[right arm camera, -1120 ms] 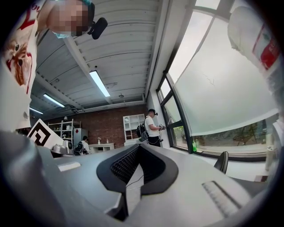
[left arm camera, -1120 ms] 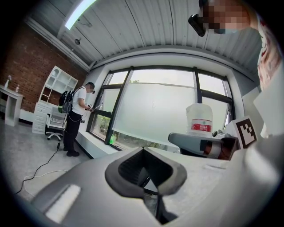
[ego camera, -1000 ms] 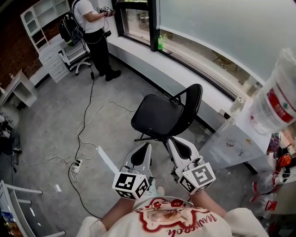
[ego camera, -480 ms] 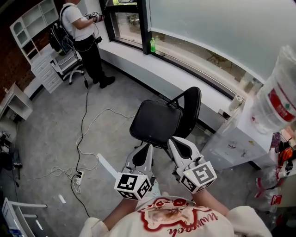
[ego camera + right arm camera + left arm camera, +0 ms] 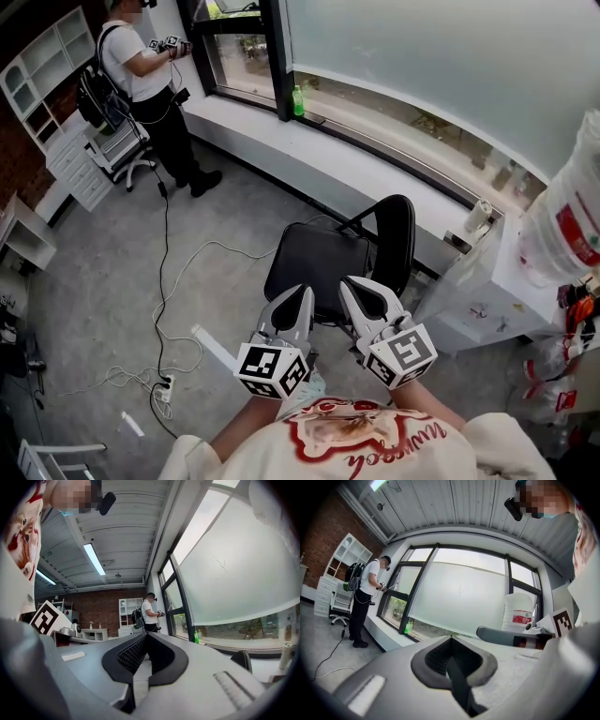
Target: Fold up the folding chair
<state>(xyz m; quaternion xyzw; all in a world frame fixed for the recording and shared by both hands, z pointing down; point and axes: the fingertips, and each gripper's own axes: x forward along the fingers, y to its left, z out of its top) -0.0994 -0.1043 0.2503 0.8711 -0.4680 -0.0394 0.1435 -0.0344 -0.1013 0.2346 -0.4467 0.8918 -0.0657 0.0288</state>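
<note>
The black folding chair (image 5: 317, 260) stands unfolded on the grey floor, with its backrest (image 5: 399, 232) toward the window sill. My left gripper (image 5: 297, 294) and right gripper (image 5: 355, 285) are held side by side and level, just short of the seat's near edge and not touching it. Both are shut with nothing between the jaws. In the left gripper view the tips (image 5: 451, 639) meet in front of the window. The right gripper view shows its tips (image 5: 146, 634) closed, with the chair's backrest (image 5: 241, 660) low at the right.
A person (image 5: 141, 82) stands by the window at the far left, beside a white office chair (image 5: 117, 150) and shelves (image 5: 42, 56). A cable (image 5: 173, 281) runs across the floor to a power strip (image 5: 165, 387). A white cabinet (image 5: 483, 300) and a large water bottle (image 5: 572, 220) stand right of the chair.
Both grippers have moved forward together toward the chair, which now lies closer to their tips. The person at the window appears farther to the left.
</note>
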